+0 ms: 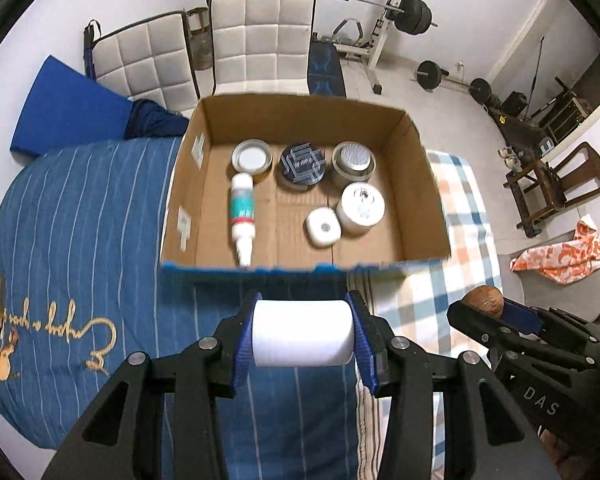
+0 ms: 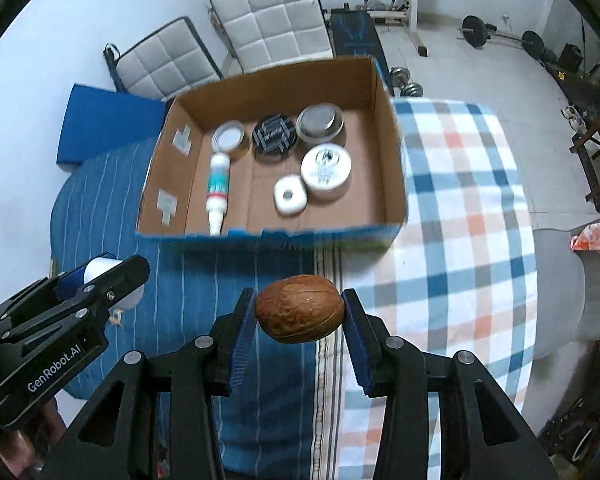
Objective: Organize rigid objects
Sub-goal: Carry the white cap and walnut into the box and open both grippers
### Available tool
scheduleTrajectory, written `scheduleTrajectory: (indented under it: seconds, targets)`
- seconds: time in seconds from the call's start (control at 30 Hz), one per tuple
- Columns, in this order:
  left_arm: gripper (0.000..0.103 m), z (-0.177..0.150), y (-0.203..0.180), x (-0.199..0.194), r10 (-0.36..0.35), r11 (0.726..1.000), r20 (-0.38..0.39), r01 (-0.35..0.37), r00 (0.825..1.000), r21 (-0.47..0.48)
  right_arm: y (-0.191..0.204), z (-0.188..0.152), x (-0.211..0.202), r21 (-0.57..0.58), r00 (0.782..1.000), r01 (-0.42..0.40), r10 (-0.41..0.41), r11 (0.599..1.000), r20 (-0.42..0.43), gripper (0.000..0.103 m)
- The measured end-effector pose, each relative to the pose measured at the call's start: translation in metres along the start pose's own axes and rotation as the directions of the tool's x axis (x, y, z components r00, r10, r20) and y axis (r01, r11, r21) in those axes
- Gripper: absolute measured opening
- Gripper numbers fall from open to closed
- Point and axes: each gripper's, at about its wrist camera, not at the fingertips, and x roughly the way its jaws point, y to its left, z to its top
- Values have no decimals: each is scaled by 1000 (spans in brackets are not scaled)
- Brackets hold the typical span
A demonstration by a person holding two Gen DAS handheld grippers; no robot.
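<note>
The left gripper [image 1: 303,338] is clamped on a white cylinder [image 1: 302,333], its blue pads pressing both flat ends, held in the air just short of the box's near wall. The right gripper [image 2: 299,310] is closed on a brown nut-like shell [image 2: 300,308], pinched end to end above the bedding, also short of the box.

The cardboard box [image 1: 428,184] sits open-topped on the bed, straddling a blue striped cover [image 1: 84,208] and a checked blanket [image 2: 460,200]. It holds 6 things. Along the far wall stand 3 round pieces in a row: a metal lid [image 1: 251,157] with a white centre on the left, a dark tin [image 1: 302,165] with a geometric pattern in the middle, and a silver tin [image 1: 353,162] on the right. In front of the silver tin is a white jar [image 1: 360,207], and touching it on the left is a small white rounded case [image 1: 323,227]. A white bottle [image 1: 242,216] with a teal label lies on its side on the left, nozzle toward the near wall, its base just beside the metal lid. The box floor to the right of the jar is bare.
</note>
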Motion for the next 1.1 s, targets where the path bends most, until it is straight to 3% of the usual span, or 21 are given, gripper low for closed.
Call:
scheduleTrajectory:
  seconds: [0.27, 0.43, 0.73, 1.1]
  targets:
    - [40, 55, 0, 37, 34, 999, -13, -34, 999, 13, -11, 59, 34, 2, 999, 21, -21, 1000, -29, 45]
    - [40, 86, 11, 92, 61, 998, -101, -60, 993, 10, -19, 85, 87, 3, 991, 61, -61, 998, -119, 45]
    - [40, 108, 33, 190, 50, 998, -306, -58, 951, -18, -22, 101, 170, -20, 952, 117, -117, 993, -284, 45]
    - [40, 104, 44, 242, 43, 998, -435, -59, 899, -23, -25, 106, 224, -36, 899, 152, -154, 988, -410, 45]
